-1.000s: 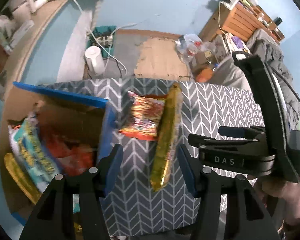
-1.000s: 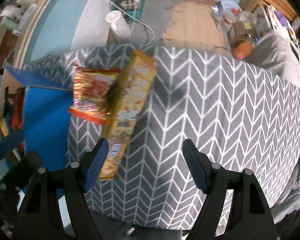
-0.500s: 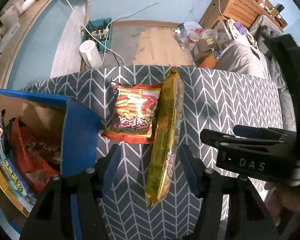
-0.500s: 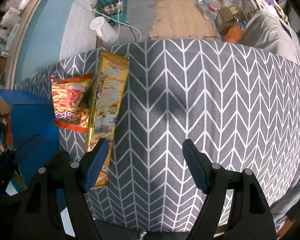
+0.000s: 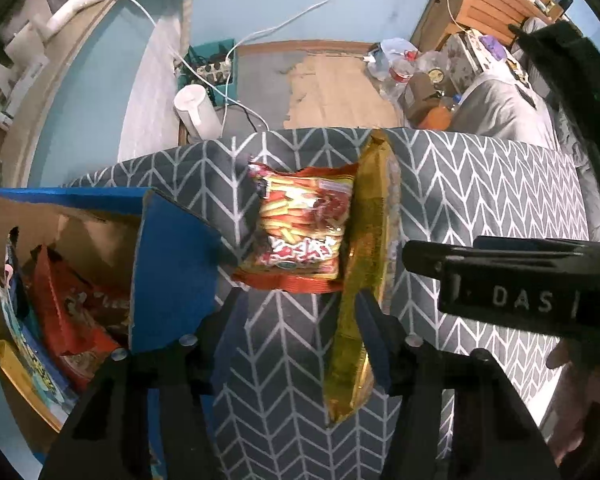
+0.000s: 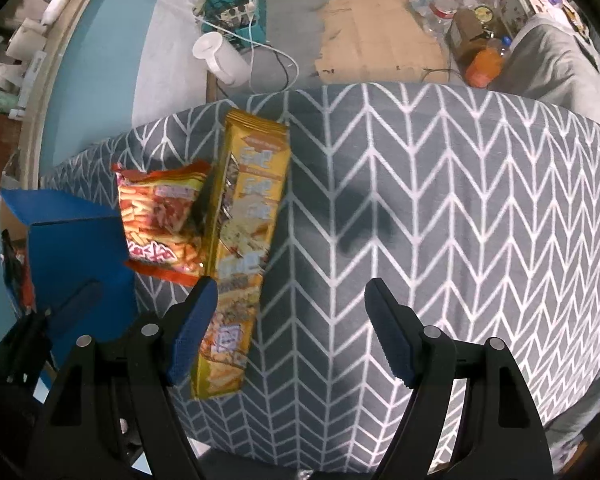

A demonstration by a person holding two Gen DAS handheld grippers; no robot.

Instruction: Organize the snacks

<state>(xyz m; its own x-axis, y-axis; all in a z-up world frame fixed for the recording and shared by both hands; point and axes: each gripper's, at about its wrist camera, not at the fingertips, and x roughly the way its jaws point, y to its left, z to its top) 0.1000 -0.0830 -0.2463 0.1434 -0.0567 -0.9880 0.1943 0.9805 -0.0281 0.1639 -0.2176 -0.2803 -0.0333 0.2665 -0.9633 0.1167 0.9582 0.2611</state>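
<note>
A grey chevron-patterned table point(image 6: 440, 200) carries everything. At its left edge stands an open blue cardboard box point(image 5: 172, 264) already holding several snack bags point(image 5: 72, 320). Beside the box's near wall lies a red-orange chip bag point(image 5: 300, 232), flat, its top pointing away from the cameras. Touching that bag's right side is a long yellow cracker pack point(image 6: 244, 240); its long axis runs away from the grippers, slightly tilted, near end toward the table's front edge.

The left gripper point(image 5: 300, 324) has its jaws spread wide; the pack's near end sits at its right finger point(image 5: 374, 332), the chip bag just ahead between the fingers. It looks the nearer tool for either snack. The right gripper point(image 6: 292, 328) also stands wide open, holding nothing, with the pack's near end just beside its left finger point(image 6: 194, 320); bare cloth fills the gap between its fingers
</note>
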